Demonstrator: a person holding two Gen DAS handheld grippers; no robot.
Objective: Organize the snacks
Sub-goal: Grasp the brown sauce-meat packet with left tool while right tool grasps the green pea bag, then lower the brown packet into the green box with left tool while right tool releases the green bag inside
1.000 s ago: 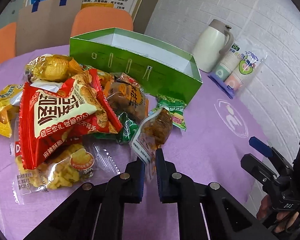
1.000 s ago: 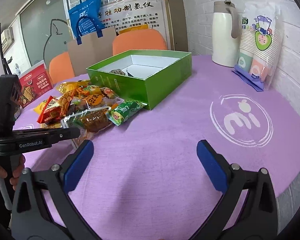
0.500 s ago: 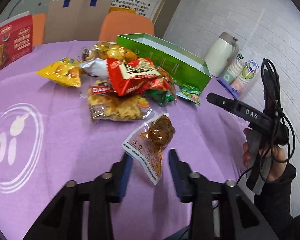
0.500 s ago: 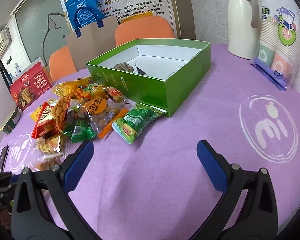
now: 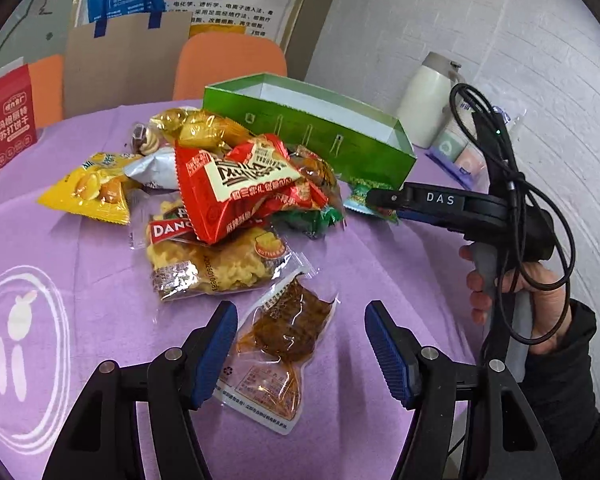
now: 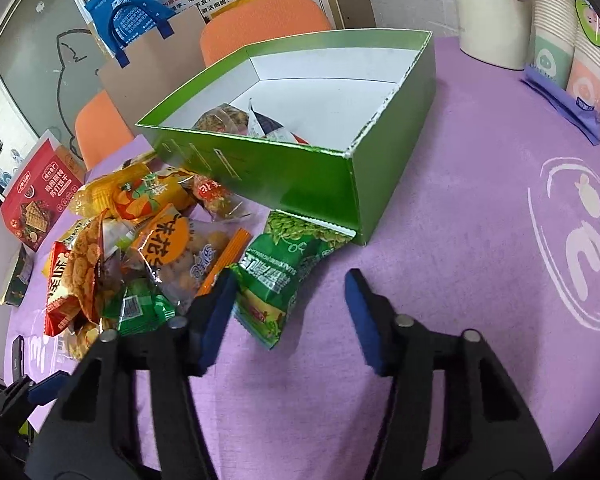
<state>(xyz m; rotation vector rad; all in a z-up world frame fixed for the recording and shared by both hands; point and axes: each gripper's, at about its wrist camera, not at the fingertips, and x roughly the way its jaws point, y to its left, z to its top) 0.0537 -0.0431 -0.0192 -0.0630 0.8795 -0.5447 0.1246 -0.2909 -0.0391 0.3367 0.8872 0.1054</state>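
Both grippers open over the purple counter (image 5: 80, 264), snacks heaped beside a green box (image 6: 320, 184).

The left gripper (image 5: 300, 344) has its jaws spread wide, holding nothing; a clear brown-snack pouch (image 5: 284, 340) lies flat on the counter between them, nearer the left jaw. Just beyond the jaws sits the snack pile (image 5: 228, 184), a red bag (image 5: 240, 184) on top, with the box behind it. The right gripper (image 6: 288, 312) also has its jaws apart and empty; a green packet (image 6: 284, 276) lies just ahead, beside its left jaw, its far end touching the box. Two packets lie inside the box.
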